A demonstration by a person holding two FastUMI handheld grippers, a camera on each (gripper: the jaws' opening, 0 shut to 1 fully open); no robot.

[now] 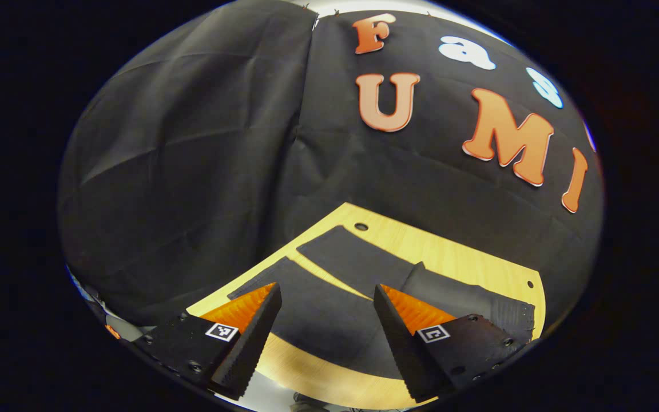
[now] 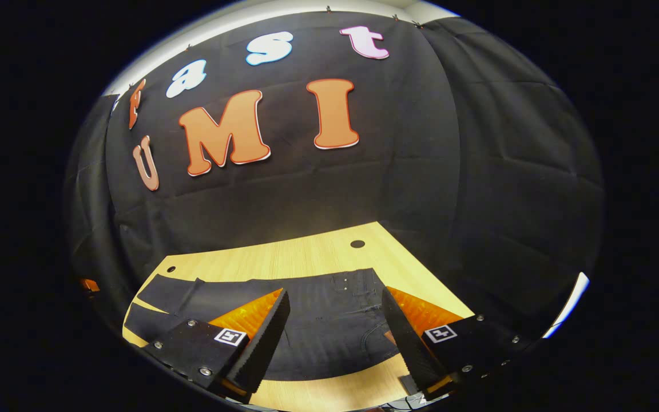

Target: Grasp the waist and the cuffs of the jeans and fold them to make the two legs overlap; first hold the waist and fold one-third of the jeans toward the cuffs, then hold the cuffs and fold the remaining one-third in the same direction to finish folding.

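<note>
The bench (image 2: 306, 254) carries the jeans (image 2: 318, 320) laid flat and unfolded, the legs (image 1: 358, 260) splayed apart toward one end, the waist (image 2: 358, 286) near the opposite end by a corner hole. Left tongs (image 1: 326, 320) hang released above the legs; right tongs (image 2: 335, 329) hang released above the waist. To start well, I judge each should pinch one outer edge, at cuff and waist, then lift and carry together so one leg lands squarely on the other.
</note>
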